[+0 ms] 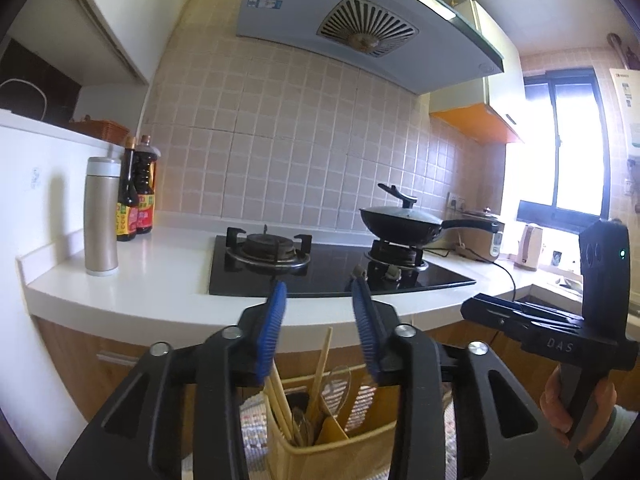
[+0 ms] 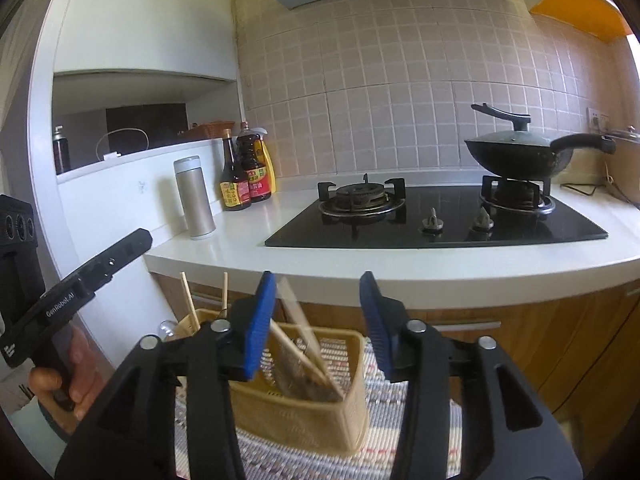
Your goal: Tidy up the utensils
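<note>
A yellow plastic utensil basket [image 1: 320, 452] [image 2: 304, 416] stands low on a woven mat, below the counter edge. It holds wooden chopsticks [image 1: 322, 364] [image 2: 298, 354], a clear spoon [image 1: 340, 380] and other utensils I cannot make out. My left gripper [image 1: 320, 300] is open and empty, held above the basket. My right gripper [image 2: 318, 296] is open and empty, also above the basket. The right gripper's body [image 1: 560, 320] shows at the right of the left wrist view; the left gripper's body [image 2: 76, 292] shows at the left of the right wrist view.
A white counter [image 2: 248, 236] carries a black gas hob [image 2: 436, 216] with a lidded wok [image 2: 520, 152] on its right burner. A metal flask [image 2: 194, 198] and sauce bottles [image 2: 244, 180] stand at the left. A rice cooker [image 1: 480, 236] and kettle [image 1: 530, 246] stand near the window.
</note>
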Motion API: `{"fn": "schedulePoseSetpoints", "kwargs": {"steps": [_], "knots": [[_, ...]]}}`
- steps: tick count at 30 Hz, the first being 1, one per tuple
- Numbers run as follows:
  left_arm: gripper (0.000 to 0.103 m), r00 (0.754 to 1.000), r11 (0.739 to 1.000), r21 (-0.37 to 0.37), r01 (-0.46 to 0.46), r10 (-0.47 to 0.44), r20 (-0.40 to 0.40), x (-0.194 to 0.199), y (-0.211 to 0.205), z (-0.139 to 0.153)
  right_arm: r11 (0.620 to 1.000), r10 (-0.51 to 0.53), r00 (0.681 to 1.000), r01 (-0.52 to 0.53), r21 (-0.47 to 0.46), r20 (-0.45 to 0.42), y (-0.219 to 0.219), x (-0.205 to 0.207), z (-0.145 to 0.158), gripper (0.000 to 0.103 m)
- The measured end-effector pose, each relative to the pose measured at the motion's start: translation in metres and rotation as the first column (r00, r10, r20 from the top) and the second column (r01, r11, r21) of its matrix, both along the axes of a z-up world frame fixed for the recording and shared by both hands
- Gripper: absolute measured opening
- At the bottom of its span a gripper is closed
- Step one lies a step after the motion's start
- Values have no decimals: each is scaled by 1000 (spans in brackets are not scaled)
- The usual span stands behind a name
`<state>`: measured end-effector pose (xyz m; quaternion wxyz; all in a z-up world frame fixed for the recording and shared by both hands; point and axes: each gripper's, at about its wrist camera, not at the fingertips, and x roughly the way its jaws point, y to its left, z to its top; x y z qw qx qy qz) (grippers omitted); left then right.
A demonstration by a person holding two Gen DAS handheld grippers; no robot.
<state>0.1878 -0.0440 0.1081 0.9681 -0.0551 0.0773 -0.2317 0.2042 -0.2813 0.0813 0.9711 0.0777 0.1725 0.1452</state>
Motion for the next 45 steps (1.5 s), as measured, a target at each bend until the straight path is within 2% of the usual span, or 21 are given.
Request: {"fn": "schedulePoseSetpoints", "kwargs": {"steps": [2, 3, 5, 7, 9, 12, 15, 20, 24, 26, 32, 37, 40, 45], "knots": [[42, 1000, 1000, 15, 9, -9, -4, -11, 4, 3, 1000, 4, 1000, -4, 9, -12, -1, -14, 0, 42], [48, 1000, 1000, 17, 13, -13, -6, -17, 6, 4, 1000, 4, 1000, -4, 11, -16, 0, -19, 0, 43], [59, 1000, 1000, 20, 19, -18, -8, -31, 11, 4, 1000, 3, 1000, -3, 11, -23, 3, -35, -2, 49], [65, 1000, 1000, 29, 13, -13, -6, -48, 14, 2, 1000, -4, 1000, 4, 6, -27, 7, -47, -5, 59], [72, 1000, 999, 34, 8, -7, -13, -63, 17, -1, 1000, -14, 999, 13, -14, -35, 13, -59, -10, 59], [78, 999, 999, 35, -1, 3, -34, -80, 20, -8, 998, -26, 999, 23, -51, -48, 25, -75, -19, 59], [82, 998, 999, 38, -26, 28, -52, -95, 22, -17, 997, -36, 995, 30, -77, -89, 37, -87, -31, 63], [91, 992, 994, 48, -103, 106, -68, -114, 22, -37, 996, -85, 989, 80, -50, -119, 41, -108, -51, 72], [92, 979, 982, 62, -178, 183, -88, -120, 18, -58, 990, -136, 988, 132, -49, -78, 40, -122, -65, 78], [92, 971, 974, 72, -213, 219, -91, -123, 17, -68, 984, -154, 988, 151, -93, -21, 47, -130, -72, 90], [94, 941, 936, 131, -325, 334, -51, -128, 9, -97, 961, -227, 973, 229, -156, 28, 55, -134, -89, 91], [94, 927, 917, 161, -366, 375, -28, -126, 9, -107, 947, -256, 965, 261, -186, 48, 52, -133, -94, 91], [95, 929, 917, 178, -356, 368, -40, -122, 7, -109, 946, -260, 963, 268, -184, 69, 51, -135, -91, 91], [95, 932, 907, 231, -353, 363, -2, -125, -4, -112, 942, -257, 960, 274, -194, 108, 57, -144, -85, 93]]}}
